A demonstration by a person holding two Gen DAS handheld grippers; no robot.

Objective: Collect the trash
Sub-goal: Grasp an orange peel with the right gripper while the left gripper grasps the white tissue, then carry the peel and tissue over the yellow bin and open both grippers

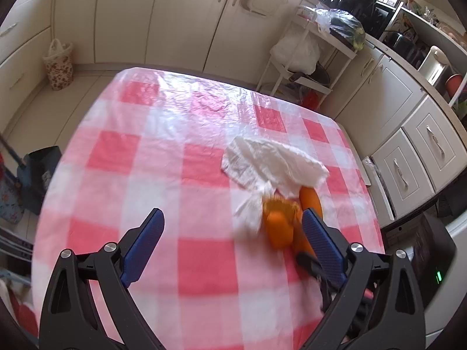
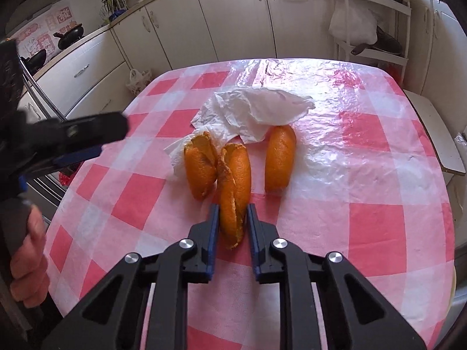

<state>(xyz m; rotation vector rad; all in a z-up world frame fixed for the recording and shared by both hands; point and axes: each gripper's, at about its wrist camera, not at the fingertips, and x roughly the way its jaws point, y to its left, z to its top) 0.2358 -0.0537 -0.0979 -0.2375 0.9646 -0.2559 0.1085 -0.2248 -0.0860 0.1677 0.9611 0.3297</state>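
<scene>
Right tongs clamped on the middle orange peel — left tongs spread wide and holding nothing.

On the pink-checked table, three peels lie in a row just in front of a crumpled white tissue: the left peel touches the middle one, and the right peel sits apart. The middle peel stands on edge between the right tongs' blue pads, which press its near end. Both tongs point steeply down at the table. The left tongs come in from the left side, short of the peels — a hand grips their handle.
</scene>
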